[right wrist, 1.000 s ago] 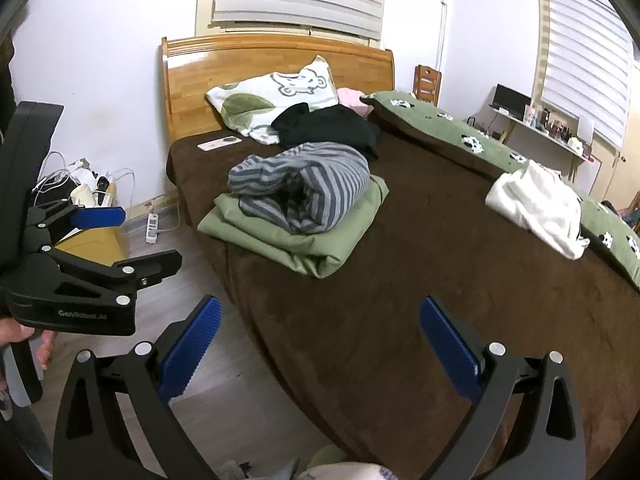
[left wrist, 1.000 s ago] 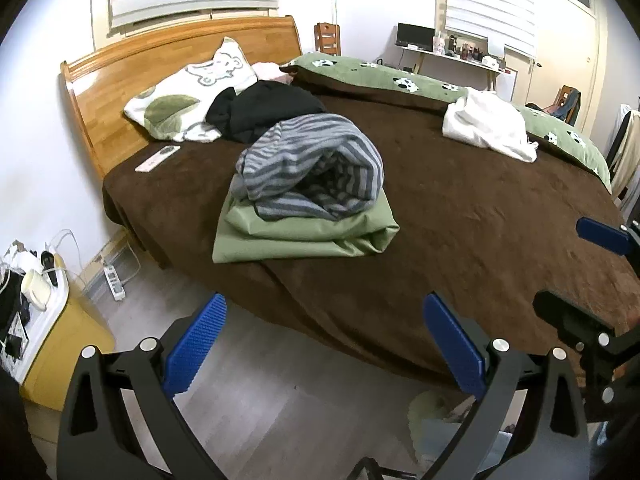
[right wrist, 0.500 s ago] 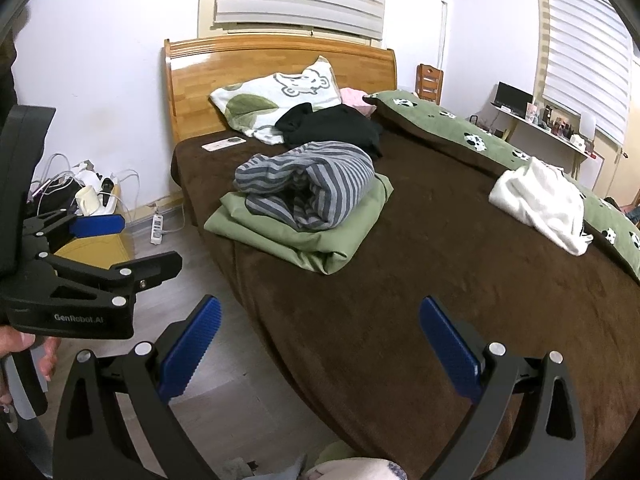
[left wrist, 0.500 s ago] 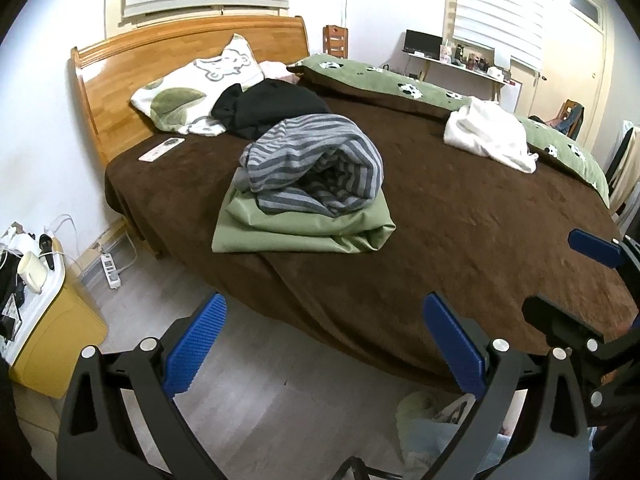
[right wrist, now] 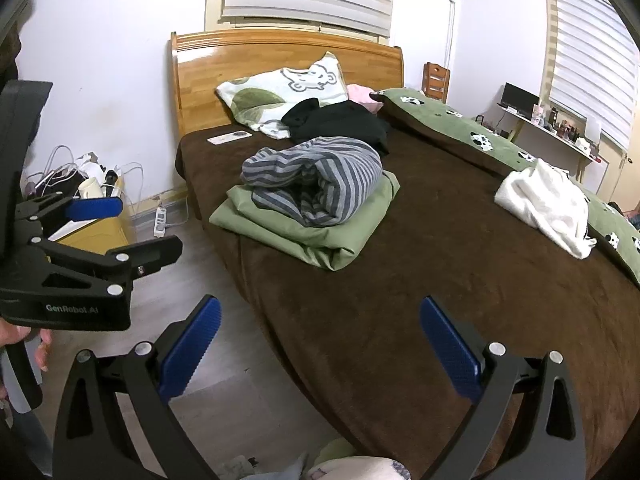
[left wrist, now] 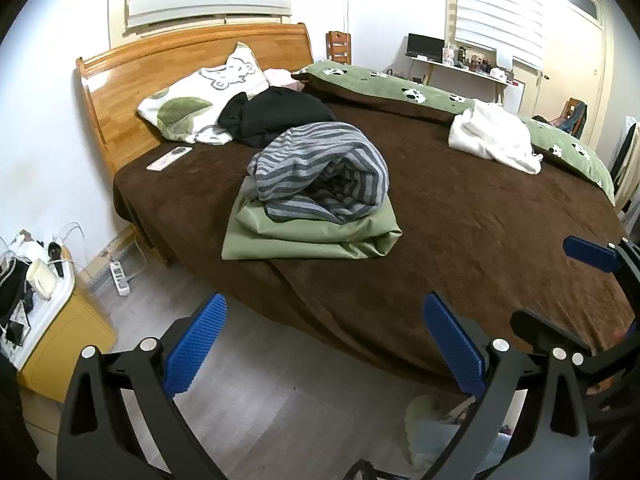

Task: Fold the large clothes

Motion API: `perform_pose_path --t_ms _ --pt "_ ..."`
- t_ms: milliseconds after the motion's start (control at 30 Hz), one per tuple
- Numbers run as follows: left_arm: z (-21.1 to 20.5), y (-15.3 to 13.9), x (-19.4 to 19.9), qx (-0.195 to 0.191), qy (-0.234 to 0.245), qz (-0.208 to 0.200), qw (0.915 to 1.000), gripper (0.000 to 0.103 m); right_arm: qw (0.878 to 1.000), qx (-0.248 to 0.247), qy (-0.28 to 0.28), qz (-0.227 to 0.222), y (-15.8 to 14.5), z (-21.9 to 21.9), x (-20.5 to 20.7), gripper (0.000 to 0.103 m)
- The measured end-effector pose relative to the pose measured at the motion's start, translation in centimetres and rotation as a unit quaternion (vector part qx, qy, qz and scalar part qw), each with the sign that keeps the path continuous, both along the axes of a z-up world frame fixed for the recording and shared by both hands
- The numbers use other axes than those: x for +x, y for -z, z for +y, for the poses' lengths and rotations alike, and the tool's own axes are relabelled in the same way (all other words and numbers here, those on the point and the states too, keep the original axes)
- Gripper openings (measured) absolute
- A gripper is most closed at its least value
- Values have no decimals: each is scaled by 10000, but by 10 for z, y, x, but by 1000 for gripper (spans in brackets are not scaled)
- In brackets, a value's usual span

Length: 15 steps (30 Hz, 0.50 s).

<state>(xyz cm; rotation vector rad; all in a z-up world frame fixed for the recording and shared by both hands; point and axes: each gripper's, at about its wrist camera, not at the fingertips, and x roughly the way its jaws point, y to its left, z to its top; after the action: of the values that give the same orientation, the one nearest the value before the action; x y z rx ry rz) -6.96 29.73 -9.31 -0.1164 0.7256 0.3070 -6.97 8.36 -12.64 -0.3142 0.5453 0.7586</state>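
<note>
both grippers empty, jaws wide: left gripper [left wrist: 322, 350] and right gripper [right wrist: 320, 350] hover over the floor off the near edge of the bed [left wrist: 460, 248]. at 12 o'clock from me, a folded green sheet [left wrist: 308, 236] with a loosely rolled striped garment [left wrist: 320, 176] resting on top; i judge these done or nearly so. left to fold, by my reading: the crumpled white garment [left wrist: 492, 138] at 2 o'clock and the black heap [left wrist: 276, 116] beside the pillow [left wrist: 200, 96] at 11 o'clock. neither is touched yet.
</note>
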Motion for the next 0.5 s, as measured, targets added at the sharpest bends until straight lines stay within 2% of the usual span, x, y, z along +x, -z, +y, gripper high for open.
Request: perform_pose_path --t_ms 167,500 --pt "-2 -5 -1 185 -41 -5 9998 96 10000 -4 1 2 0 0 0 98" --pt "1 -5 -1 150 -107 -12 9998 96 10000 -23 -12 11 0 1 -1 98"
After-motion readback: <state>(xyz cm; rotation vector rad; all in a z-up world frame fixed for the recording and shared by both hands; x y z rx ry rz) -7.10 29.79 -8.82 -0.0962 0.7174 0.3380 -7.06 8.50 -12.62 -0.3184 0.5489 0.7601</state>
